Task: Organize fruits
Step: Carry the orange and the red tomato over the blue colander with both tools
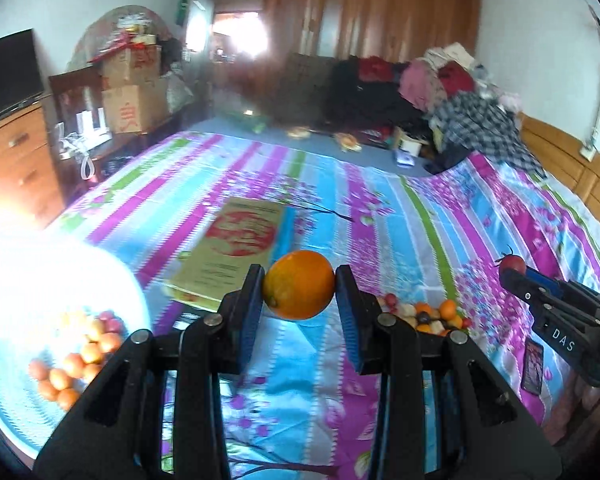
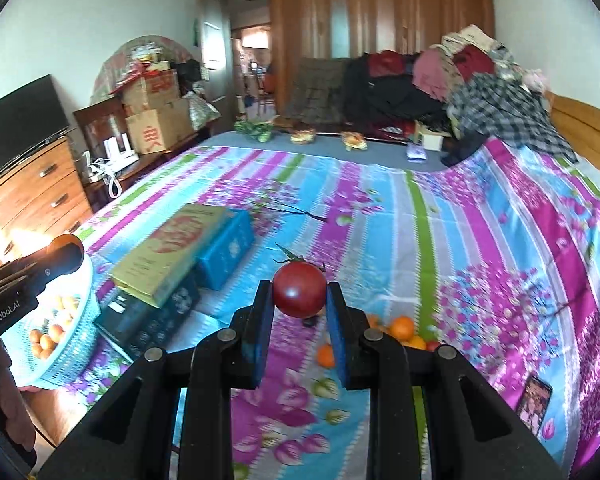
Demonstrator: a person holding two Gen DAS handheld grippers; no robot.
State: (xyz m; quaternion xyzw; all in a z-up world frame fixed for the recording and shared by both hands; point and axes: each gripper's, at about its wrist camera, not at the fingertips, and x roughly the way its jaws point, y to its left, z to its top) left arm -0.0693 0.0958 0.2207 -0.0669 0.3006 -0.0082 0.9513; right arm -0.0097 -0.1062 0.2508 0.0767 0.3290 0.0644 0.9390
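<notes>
Orange [image 1: 299, 285] is sitting squeezed between the blue pads of your left gripper [image 1: 300, 292], dead centre of the left wrist view, lifted clear of the striped floral bedspread [image 1: 380, 208] behind it. You are pinching it at its widest part, one pad on each side, with the fruit poking out past the fingertips toward the top of the frame.

Your right gripper [image 2: 299, 300] is clamping a red tomato [image 2: 299, 294] the same way, in the middle of the right wrist view, its green stem sticking up toward the upper left. In the left wrist view that same gripper is showing at the right edge, tomato at its tip.

Loose fruits [image 1: 424, 314] are lying in a small heap on the bedspread just right of and behind your left claw; in the right wrist view they are peeking out right of the claw's right finger. A pale blue basket [image 2: 66, 344] is standing at the lower left of both views, already holding oranges. A flat tan box [image 2: 172, 252] is resting on blue boxes between basket and grippers. A phone [image 2: 534, 400] is lying at lower right.
</notes>
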